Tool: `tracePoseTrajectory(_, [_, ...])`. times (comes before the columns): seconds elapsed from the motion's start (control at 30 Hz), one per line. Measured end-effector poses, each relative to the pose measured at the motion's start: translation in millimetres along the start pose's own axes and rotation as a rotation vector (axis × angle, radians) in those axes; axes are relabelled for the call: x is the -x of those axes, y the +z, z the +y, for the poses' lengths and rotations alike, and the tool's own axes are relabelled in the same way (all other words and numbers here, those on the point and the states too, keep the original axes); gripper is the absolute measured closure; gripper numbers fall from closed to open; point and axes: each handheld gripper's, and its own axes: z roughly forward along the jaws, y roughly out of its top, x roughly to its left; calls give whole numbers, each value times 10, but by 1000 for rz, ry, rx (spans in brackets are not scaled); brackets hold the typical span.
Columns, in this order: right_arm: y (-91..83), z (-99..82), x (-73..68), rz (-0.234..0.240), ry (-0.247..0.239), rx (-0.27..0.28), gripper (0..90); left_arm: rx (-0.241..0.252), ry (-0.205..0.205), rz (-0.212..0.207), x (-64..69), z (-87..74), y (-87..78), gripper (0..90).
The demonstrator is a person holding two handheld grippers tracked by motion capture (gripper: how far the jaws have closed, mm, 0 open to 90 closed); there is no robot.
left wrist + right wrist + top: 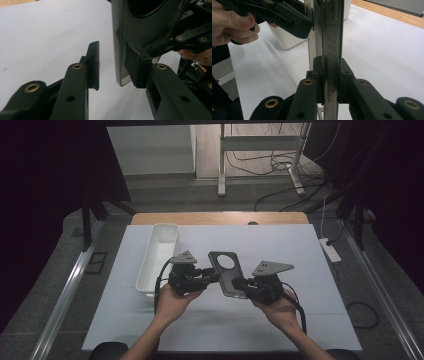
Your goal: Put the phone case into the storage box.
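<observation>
Dark grey phone case (227, 272) with round camera opening — held off the table, centre of the frame, slightly tilted.

Both forearms come up from the near edge and angle inward, so the 2 grippers face each other. The left hand (170, 301) wraps the left gripper (212, 276) from below; its jaws stand a little apart, 1 pad (136, 65) touching a flat case, the other clear of it. The right hand (281, 310) holds the right gripper (237, 284), jaws clamped on the case's edge.
</observation>
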Motion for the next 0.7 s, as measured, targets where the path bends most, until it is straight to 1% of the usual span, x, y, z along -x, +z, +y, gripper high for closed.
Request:
tracePoseTrajectory(0.03, [0, 0, 0, 0, 0, 0, 805, 0, 0, 0, 0, 0, 0, 697])
tracePoseTrajectory(0.07, [2, 0, -3, 0, -3, -2, 805, -2, -4, -2, 0, 0, 4, 697])
tracePoseTrajectory(0.1, [6, -1, -6, -3, -6, -2, 805, -3, -11, -6, -1, -2, 6, 735])
tracePoseTrajectory(0.13, [11, -3, -6, -6, -4, -2, 804, -3, -24, -8, -2, -2, 7, 793])
tracePoseTrajectory(0.17, [16, -4, -4, -5, -1, -5, 804, 2, -42, -11, -6, -4, 7, 814])
tracePoseTrajectory(0.2, [28, -12, -3, -10, 1, -10, 802, 10, -72, -22, -18, -2, 3, 840])
tracePoseTrajectory(0.23, [34, -17, -2, -8, 5, -14, 801, 16, -86, -23, -21, 0, -1, 849])
tracePoseTrajectory(0.3, [54, -28, -2, 14, 13, -21, 797, 14, -95, -3, -12, 8, -2, 864])
tracePoseTrajectory(0.33, [68, -31, -11, 17, 11, -26, 795, 15, -102, 11, -6, 9, 2, 871])
tracePoseTrajectory(0.4, [112, -35, -30, 35, 9, -51, 772, 11, -108, 32, 0, 7, 22, 887])
tracePoseTrajectory(0.5, [160, -42, -46, 43, 24, -63, 682, 3, -114, 55, 10, 7, 44, 889])
tracePoseTrajectory(0.53, [167, -43, -46, 33, 25, -66, 655, 3, -114, 55, 10, 7, 44, 889])
tracePoseTrajectory(0.57, [167, -43, -46, 33, 25, -66, 655, 3, -116, 65, 12, 10, 48, 889])
tracePoseTrajectory(0.6, [173, -43, -42, 25, 25, -77, 609, 1, -116, 77, 10, 19, 48, 889])
tracePoseTrajectory(0.63, [173, -43, -42, 25, 25, -77, 609, 1, -116, 77, 10, 19, 48, 890])
tracePoseTrajectory(0.67, [169, -45, -30, 32, 35, -75, 570, 2, -117, 88, 8, 25, 43, 890])
tracePoseTrajectory(0.7, [165, -45, -27, 33, 36, -76, 558, 1, -118, 94, 2, 29, 40, 890])
